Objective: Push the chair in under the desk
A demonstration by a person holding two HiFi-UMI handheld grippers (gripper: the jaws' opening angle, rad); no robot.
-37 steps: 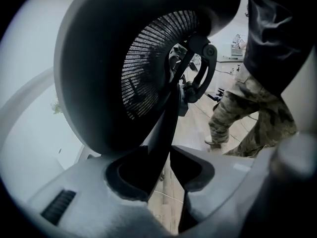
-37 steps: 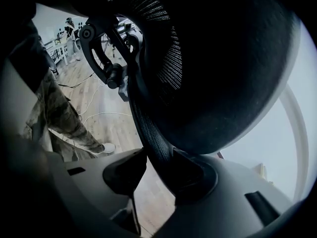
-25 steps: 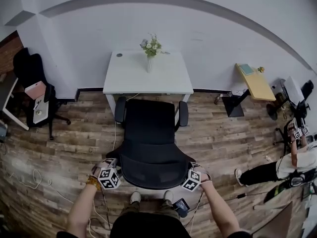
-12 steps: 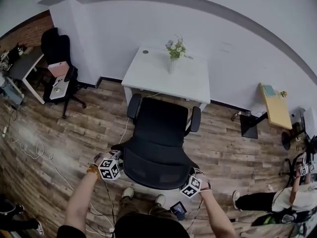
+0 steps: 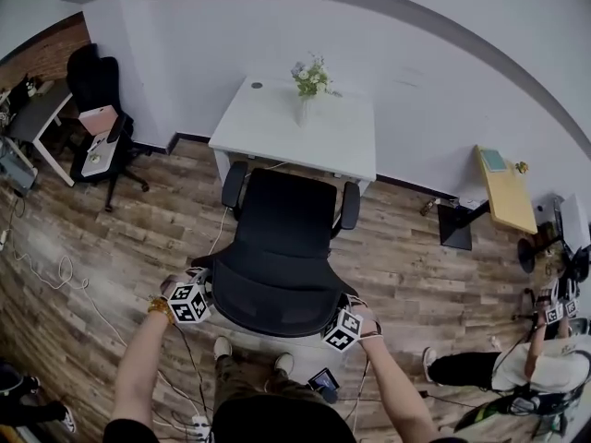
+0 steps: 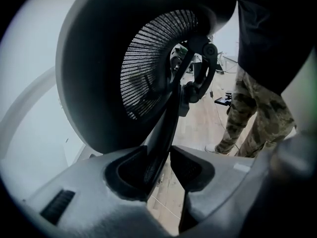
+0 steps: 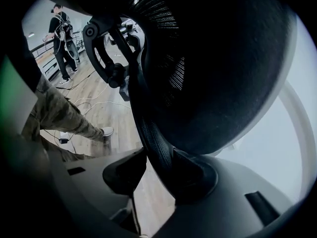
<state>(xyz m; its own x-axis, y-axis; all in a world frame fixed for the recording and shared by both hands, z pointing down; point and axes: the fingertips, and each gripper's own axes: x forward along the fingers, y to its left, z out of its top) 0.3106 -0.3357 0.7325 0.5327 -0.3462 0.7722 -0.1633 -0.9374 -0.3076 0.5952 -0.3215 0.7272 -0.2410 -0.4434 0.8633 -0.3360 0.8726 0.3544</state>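
A black mesh-back office chair (image 5: 277, 247) faces a white desk (image 5: 342, 146) that stands against the wall, its armrests close to the desk's front edge. A vase of flowers (image 5: 309, 86) stands on the desk. My left gripper (image 5: 189, 303) grips the left rim of the backrest, and my right gripper (image 5: 342, 329) grips the right rim. In the left gripper view the backrest (image 6: 99, 73) frame runs between the jaws of the left gripper (image 6: 166, 165), pinched. In the right gripper view the padded rim of the backrest (image 7: 223, 73) is clamped by the right gripper (image 7: 158, 170).
A second black chair (image 5: 102, 109) with a pink box stands at the left by a grey desk (image 5: 32, 118). A small yellow table (image 5: 503, 187) is at the right. A person (image 5: 517, 367) is low on the floor at the right. Cables (image 5: 55, 275) trail over the wooden floor.
The head view has swung, so the desk and chair sit differently in the picture. Both grippers stay on the backrest rims. The chair is still close to the desk's front edge.
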